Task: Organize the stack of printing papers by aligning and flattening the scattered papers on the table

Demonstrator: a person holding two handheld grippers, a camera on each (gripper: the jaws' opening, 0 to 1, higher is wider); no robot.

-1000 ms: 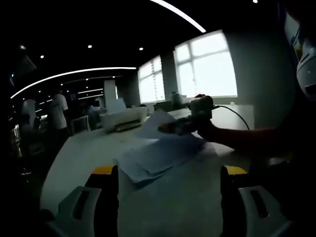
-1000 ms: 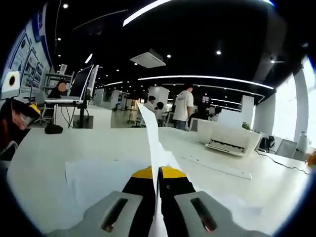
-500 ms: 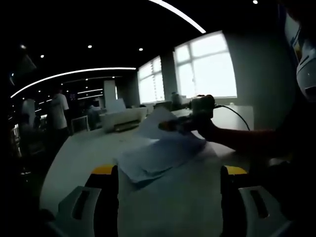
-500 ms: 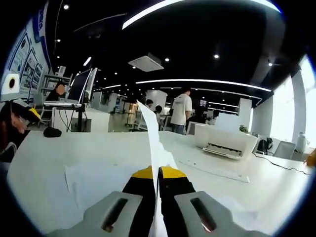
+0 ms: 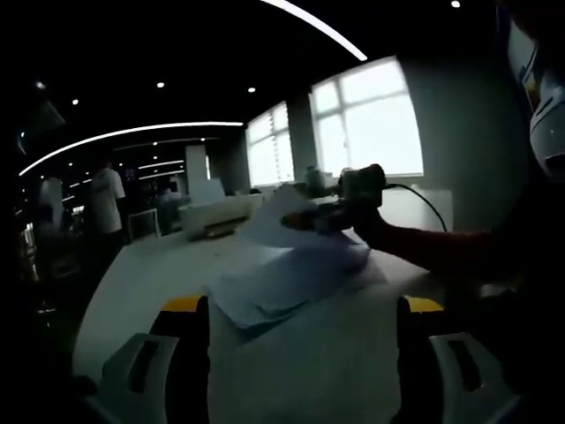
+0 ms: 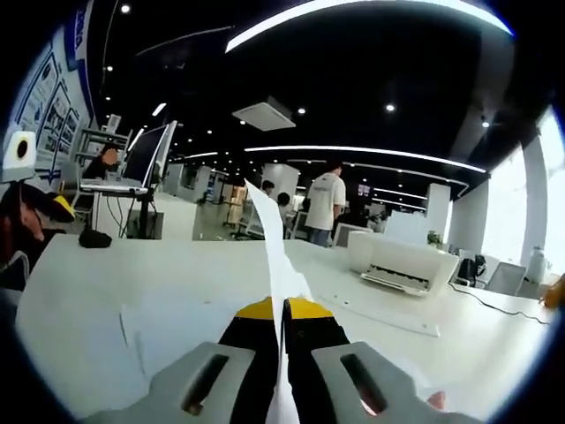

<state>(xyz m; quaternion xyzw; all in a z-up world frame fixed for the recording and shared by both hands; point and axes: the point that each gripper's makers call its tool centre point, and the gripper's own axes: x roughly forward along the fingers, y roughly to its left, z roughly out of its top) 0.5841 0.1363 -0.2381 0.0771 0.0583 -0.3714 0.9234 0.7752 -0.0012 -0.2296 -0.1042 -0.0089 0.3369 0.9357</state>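
A loose pile of white printing papers (image 5: 282,278) lies fanned out on the white table (image 5: 141,274). My left gripper (image 5: 300,309) stands open near the table's front, its yellow-tipped jaws wide apart and nothing between them. Beyond the pile, my right gripper (image 5: 311,219) holds up one sheet (image 5: 278,216) by its edge. In the right gripper view, that gripper (image 6: 282,309) is shut on the sheet (image 6: 269,238), which rises edge-on between the jaws. More papers (image 6: 177,331) lie flat below it.
A white printer (image 6: 397,261) stands at the back of the table, also seen as the printer (image 5: 221,214). A monitor (image 6: 146,150) is on a desk at the left. Several people stand behind. A cable (image 5: 424,205) trails from the right gripper.
The right gripper has lifted slightly with the sheet, and its view has tilted up a little. The left gripper has stayed in place.
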